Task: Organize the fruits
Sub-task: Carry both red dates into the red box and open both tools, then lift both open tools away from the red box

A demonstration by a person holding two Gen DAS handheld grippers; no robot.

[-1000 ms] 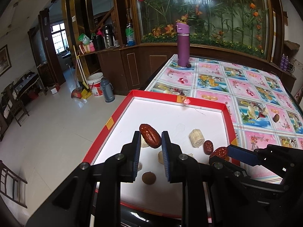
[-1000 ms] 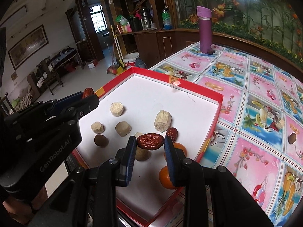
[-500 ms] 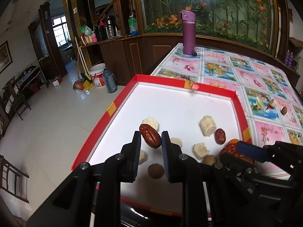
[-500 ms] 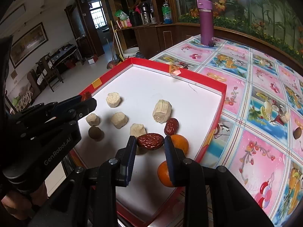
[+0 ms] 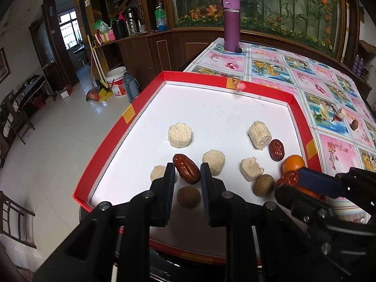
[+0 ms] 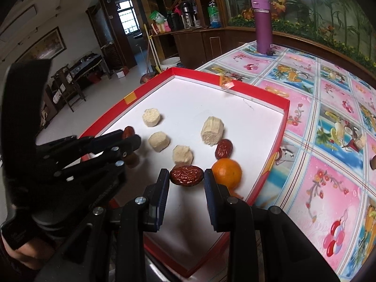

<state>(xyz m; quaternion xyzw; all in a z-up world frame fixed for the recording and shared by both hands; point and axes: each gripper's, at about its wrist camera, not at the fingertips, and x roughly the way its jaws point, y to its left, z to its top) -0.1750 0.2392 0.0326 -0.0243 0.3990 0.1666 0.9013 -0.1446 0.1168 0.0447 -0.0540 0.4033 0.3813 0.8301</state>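
Holding one red date (image 5: 186, 172) in your left claw (image 5: 186, 175), another date (image 6: 186, 175) in your right claw (image 6: 186, 176), you were mid-sort over the tray (image 5: 105, 138); next, place each beside the loose date (image 5: 276, 149).

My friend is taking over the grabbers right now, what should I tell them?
Left gripper: shut on a red date, held over the near left part of the red tray.
Right gripper: shut on another red date, just beside the orange at the tray's near right.
In the tray: five pale banana pieces, one loose date, two brown round fruits.
Outside it: a small brown fruit on the tablecloth.
Done: both dates picked up.
Left: probably set them by the loose date, then group the rest by kind.
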